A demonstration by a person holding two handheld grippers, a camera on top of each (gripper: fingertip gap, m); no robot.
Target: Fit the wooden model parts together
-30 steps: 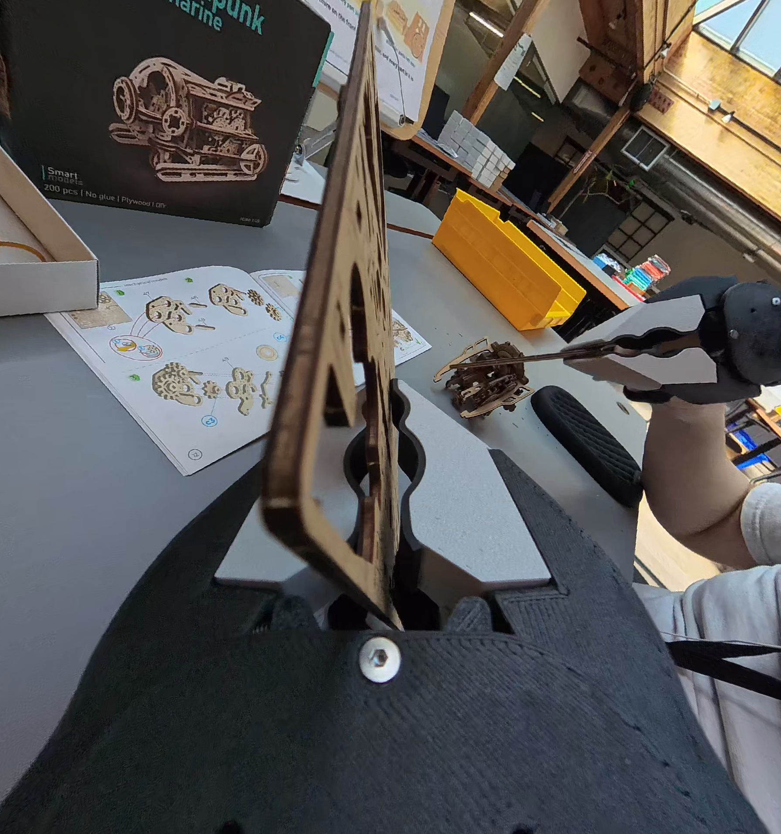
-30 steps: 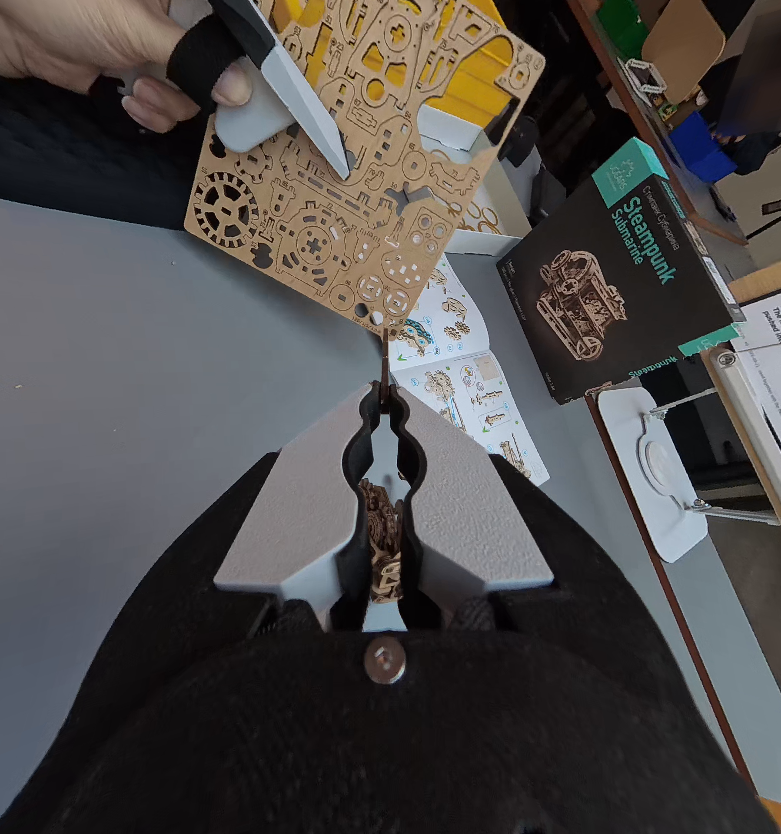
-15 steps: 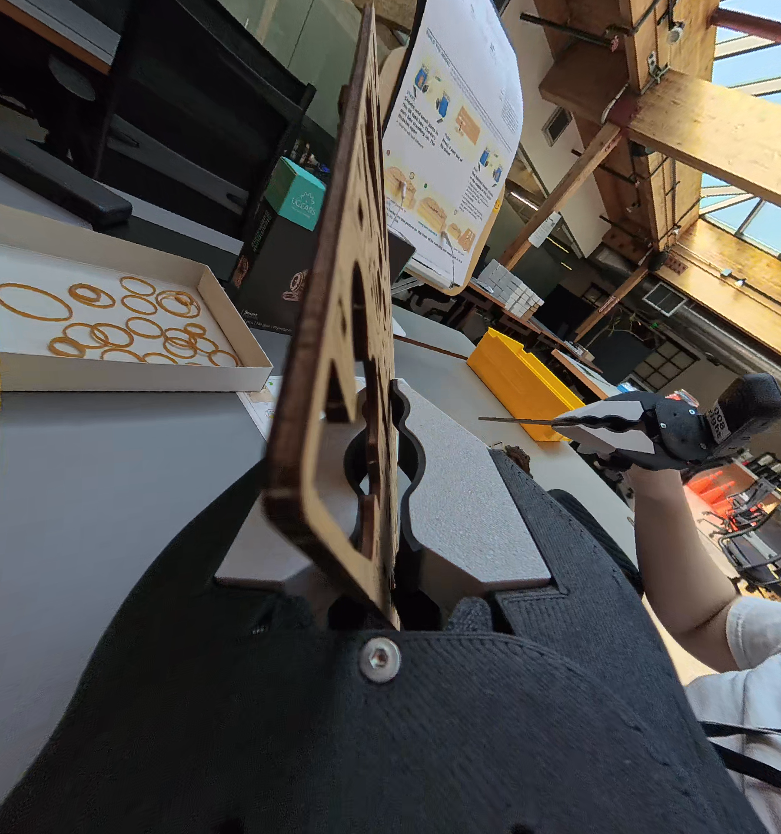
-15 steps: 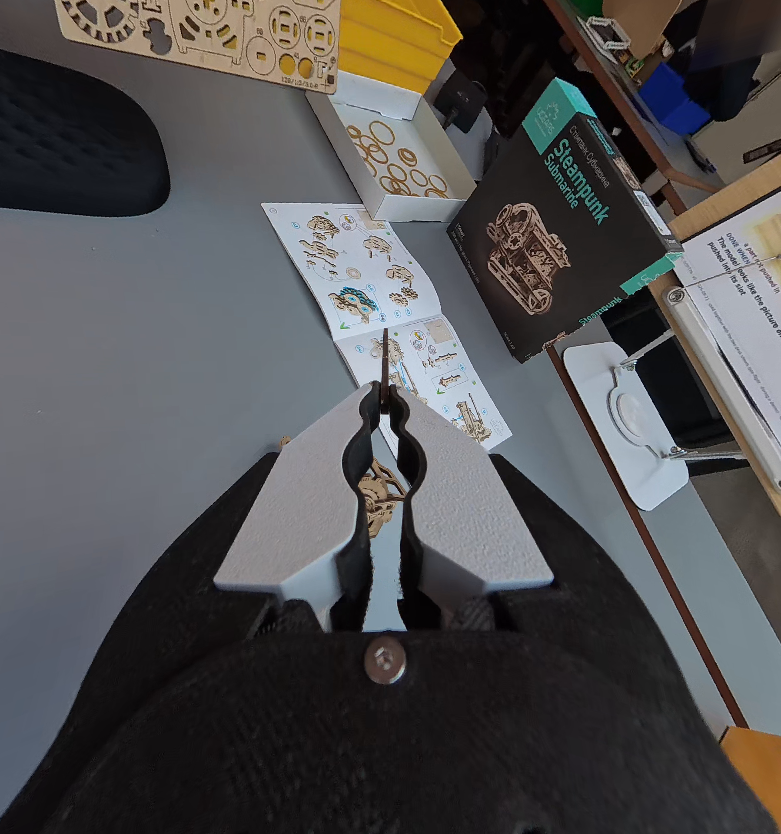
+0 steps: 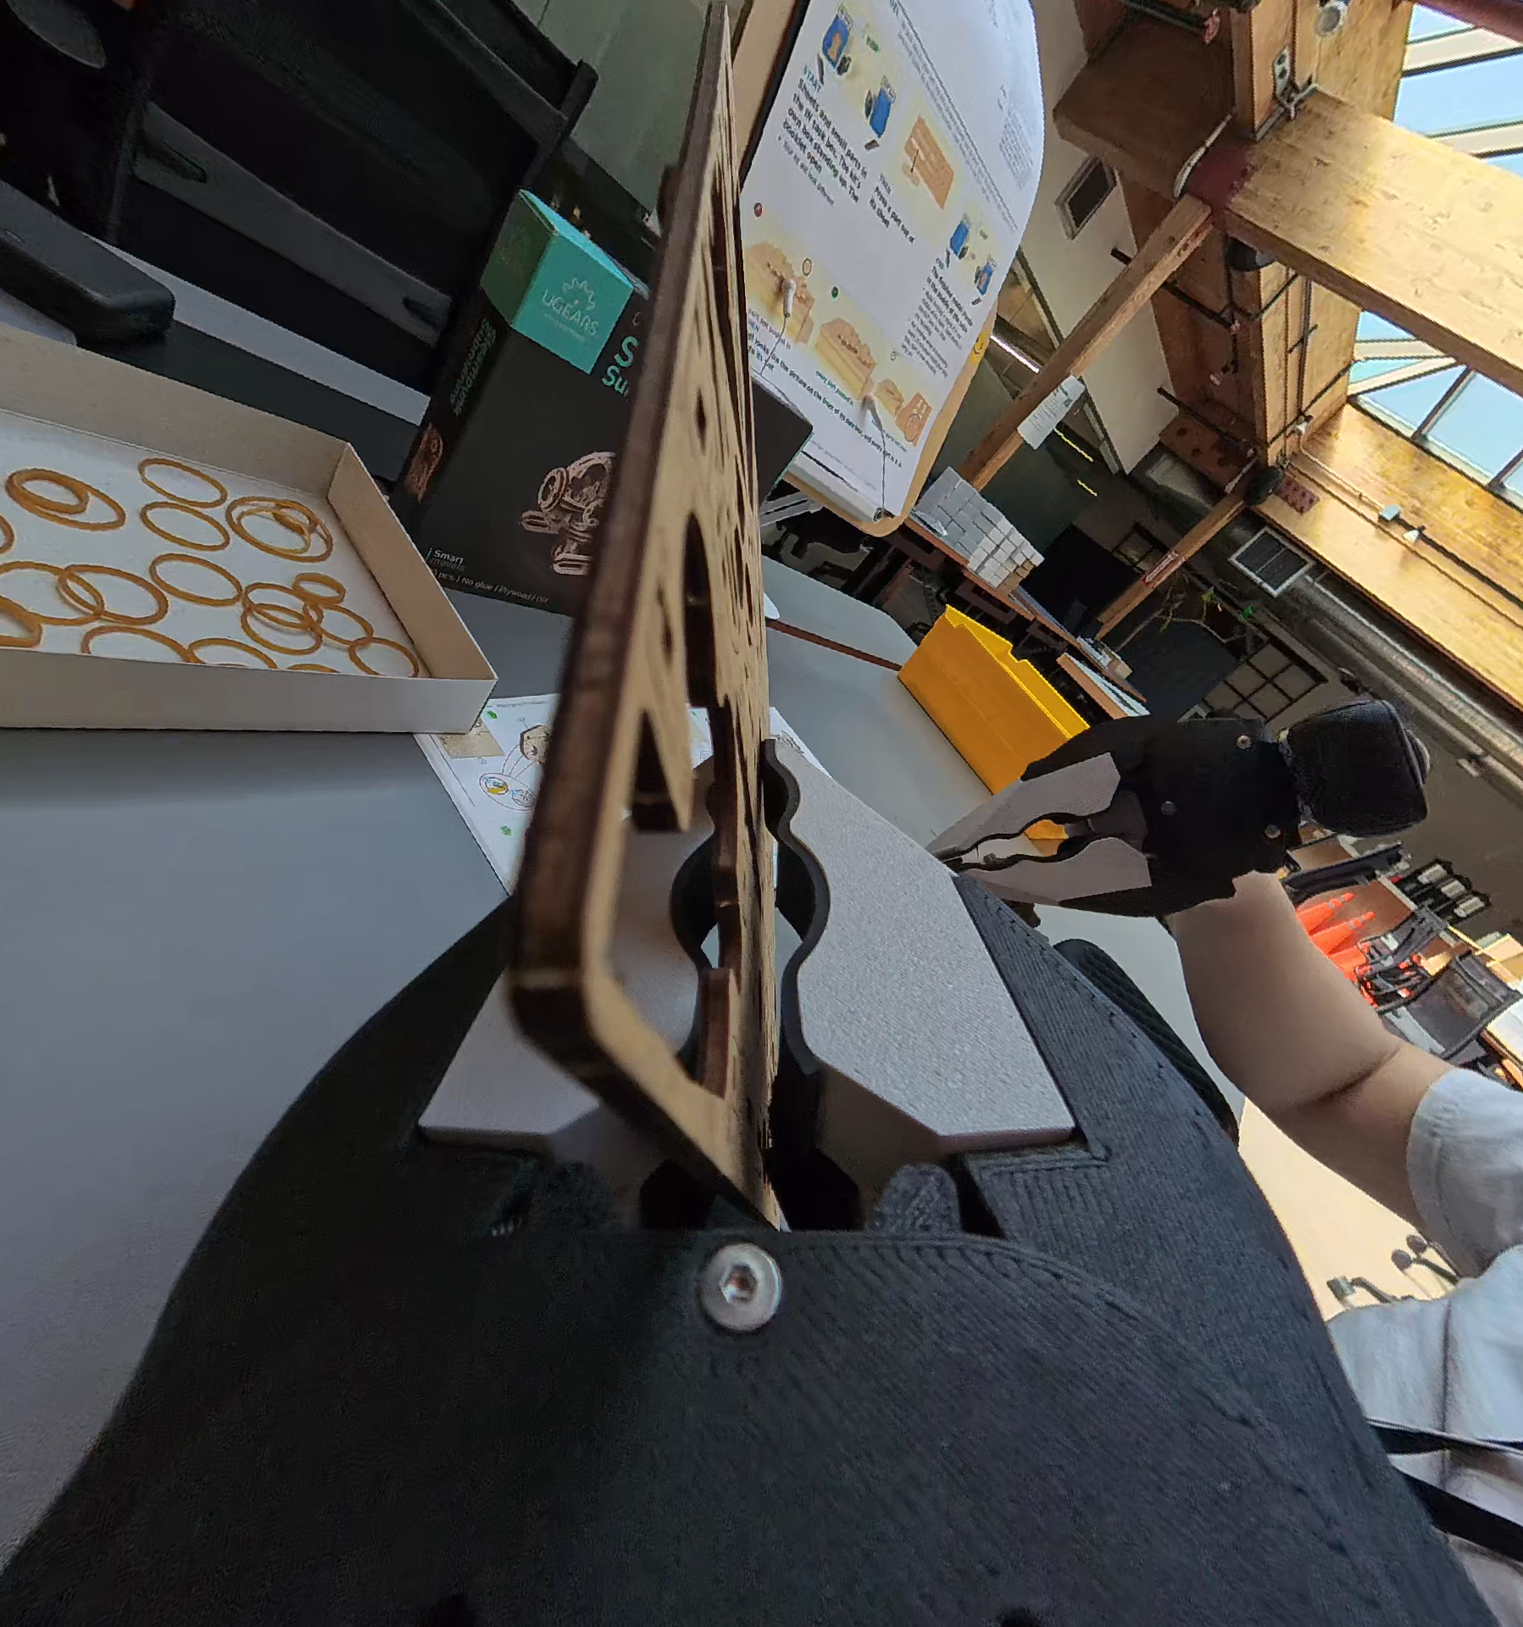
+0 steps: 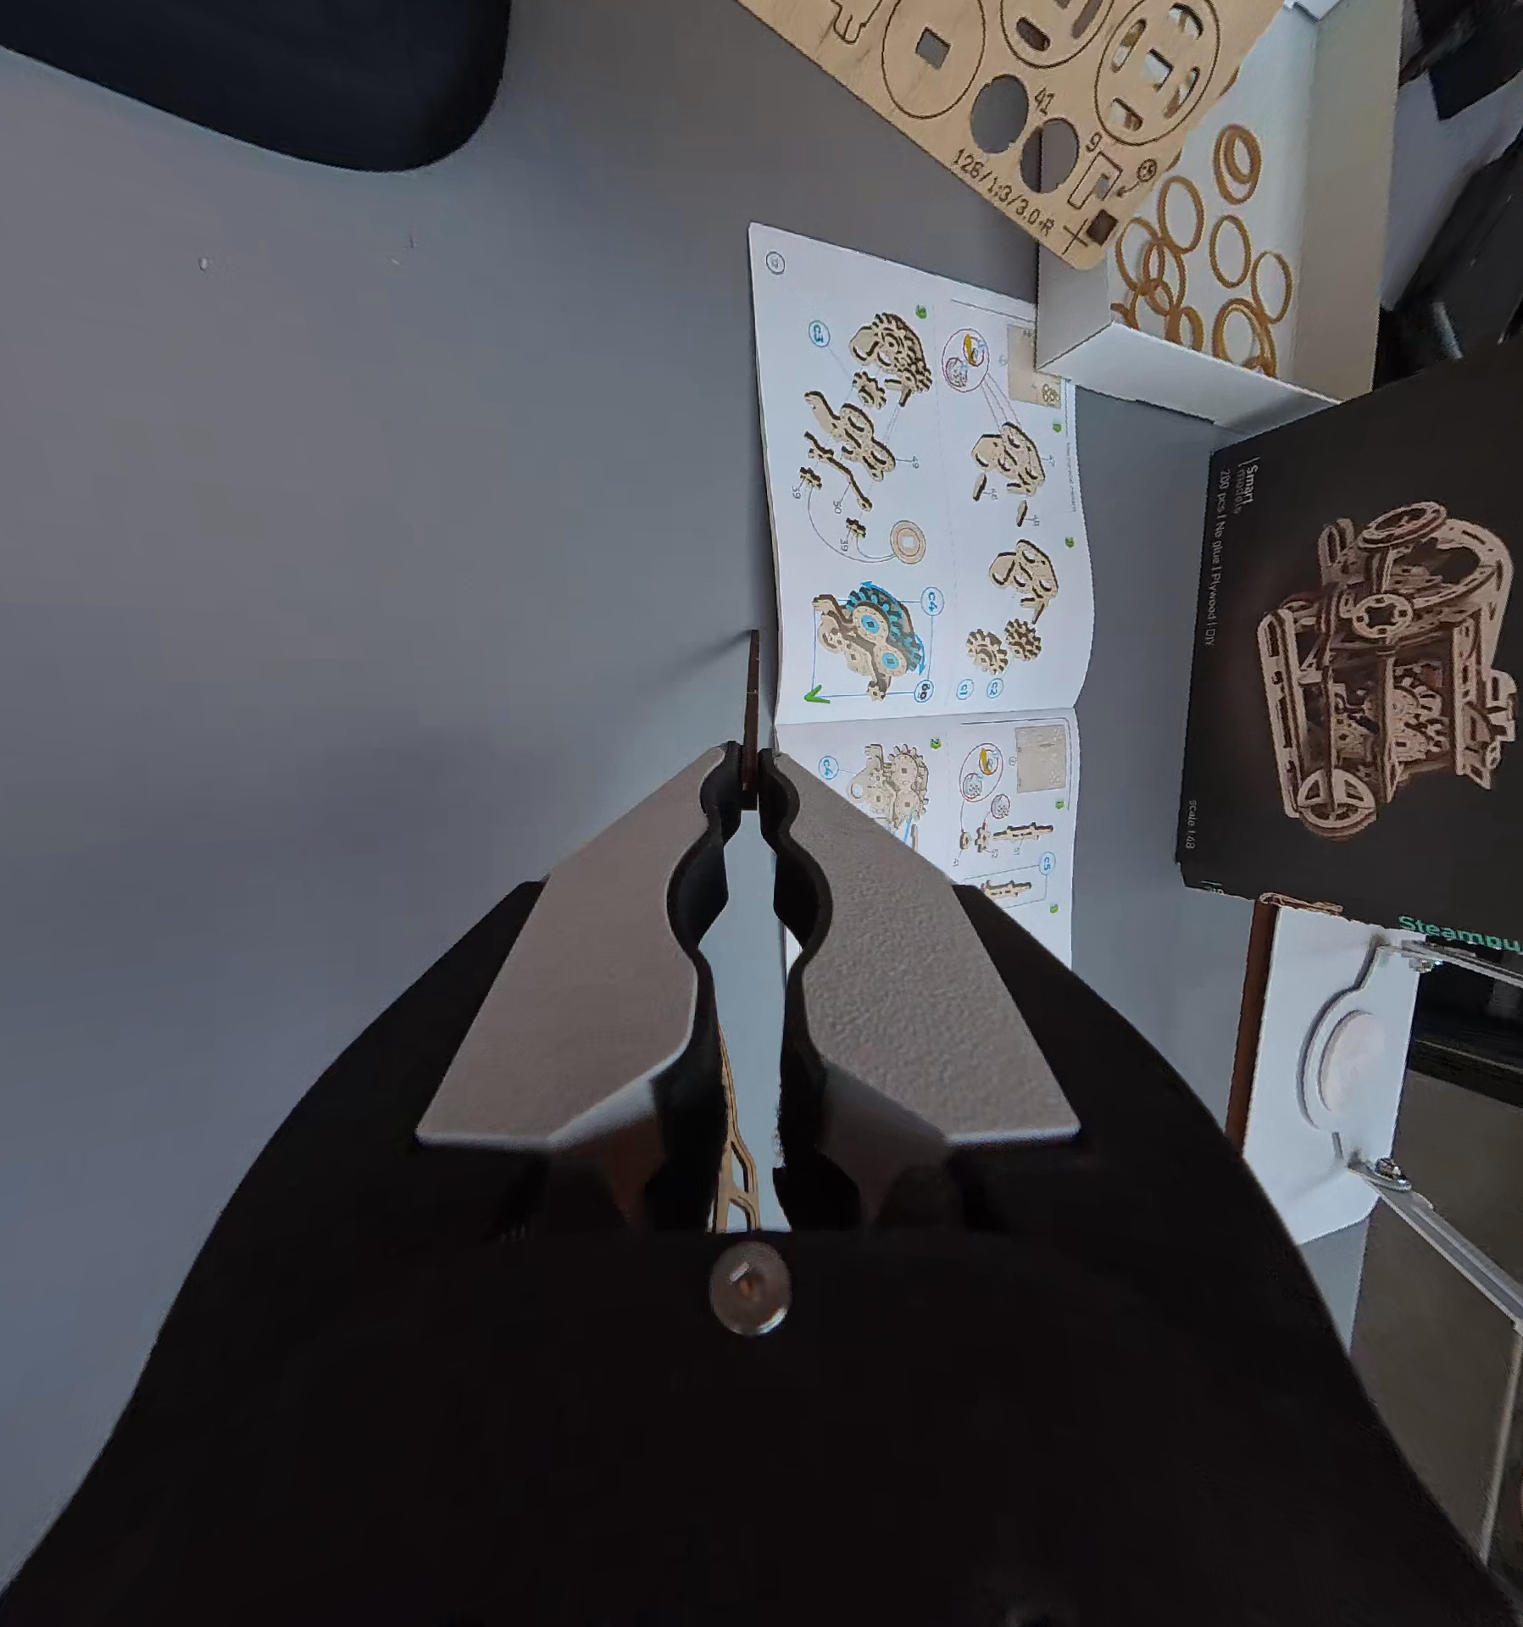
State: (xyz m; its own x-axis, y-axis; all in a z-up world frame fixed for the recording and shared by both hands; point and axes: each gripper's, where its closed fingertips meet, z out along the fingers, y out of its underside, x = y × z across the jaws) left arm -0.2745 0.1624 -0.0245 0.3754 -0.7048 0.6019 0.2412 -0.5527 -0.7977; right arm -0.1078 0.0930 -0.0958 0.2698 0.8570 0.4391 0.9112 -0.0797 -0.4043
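Note:
My left gripper (image 5: 744, 779) is shut on a laser-cut plywood parts sheet (image 5: 669, 616) and holds it upright, edge-on to the camera. A corner of that sheet shows at the top of the right wrist view (image 6: 1048, 79). My right gripper (image 6: 747, 768) is shut on a small thin dark wooden piece (image 6: 750, 695) that sticks out past its tips, above the grey table (image 6: 344, 528). A bit of pale wooden model (image 6: 735, 1162) shows through the gap low between its fingers. The right gripper also shows in the left wrist view (image 5: 951, 856), to the right of the sheet.
An open instruction booklet (image 6: 925, 528) lies just right of the held piece. A dark model box (image 6: 1391, 634) stands beyond it. A white tray (image 5: 212, 700) holds several rubber bands. A yellow bin (image 5: 986, 704), a black pad (image 6: 256, 70) and a poster board (image 5: 898, 220) are around. The gap from one gripper's tips to the other's is roughly 20 cm.
My right gripper has pulled the small piece away from the sheet and swung over the table beside the booklet. My left gripper has tilted and turned left with the sheet, toward the tray.

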